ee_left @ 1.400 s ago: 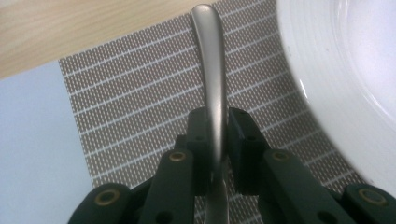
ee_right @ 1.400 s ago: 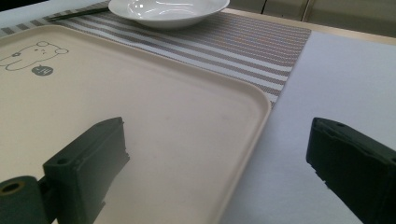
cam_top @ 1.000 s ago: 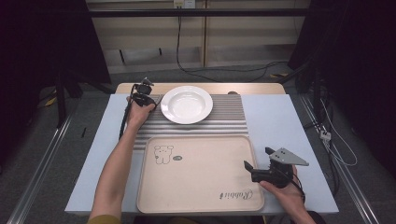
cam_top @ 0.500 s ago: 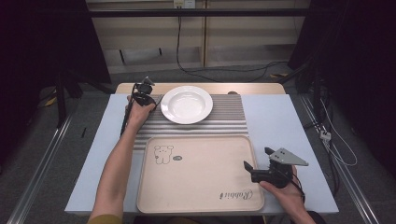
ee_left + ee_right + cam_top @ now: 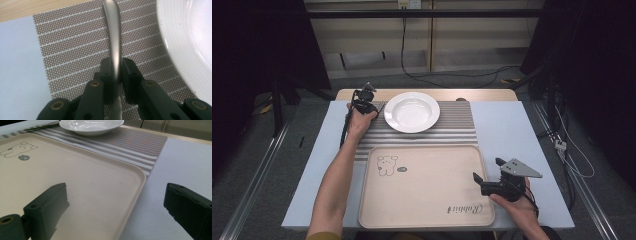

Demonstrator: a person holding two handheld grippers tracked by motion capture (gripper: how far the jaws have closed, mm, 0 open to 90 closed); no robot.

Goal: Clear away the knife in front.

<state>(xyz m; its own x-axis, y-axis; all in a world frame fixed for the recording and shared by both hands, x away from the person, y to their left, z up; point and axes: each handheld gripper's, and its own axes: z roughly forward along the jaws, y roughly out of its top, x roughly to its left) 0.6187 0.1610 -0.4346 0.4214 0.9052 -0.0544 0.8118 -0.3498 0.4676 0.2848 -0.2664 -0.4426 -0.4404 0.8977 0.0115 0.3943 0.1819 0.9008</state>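
- The left gripper [image 5: 373,106] is seen at the far left of the striped placemat [image 5: 457,127], just left of the white plate [image 5: 412,111]; in the left gripper view its pads are pinched on a metal utensil handle [image 5: 113,37].
- The handle runs straight ahead from between the jaws over the placemat, with the plate's rim [image 5: 180,45] just to the gripper's right; the working end is hidden, so whether a spoon, fork or knife is held cannot be told.
- The step in hand is judged to be the placing or taking up of this utensil beside the plate; whether the handle rests on the mat or is lifted clear cannot be told.
- If it is being laid down, the next move calls for the handle to be lowered flat, kept parallel to the plate's edge, and the jaws opened without the piece being dragged.
- If it is being lifted, a straight rise is called for, so that the plate's rim is not knocked.
- The beige tray [image 5: 427,220], printed with a bear, lies between the two grippers, nearer the person than the mat, and carries nothing.
- The right gripper [image 5: 488,176] is held at the tray's right edge with its jaws spread wide, one jaw over the tray [image 5: 75,182] and the other over the pale blue table cover [image 5: 180,160]; nothing is held between them.
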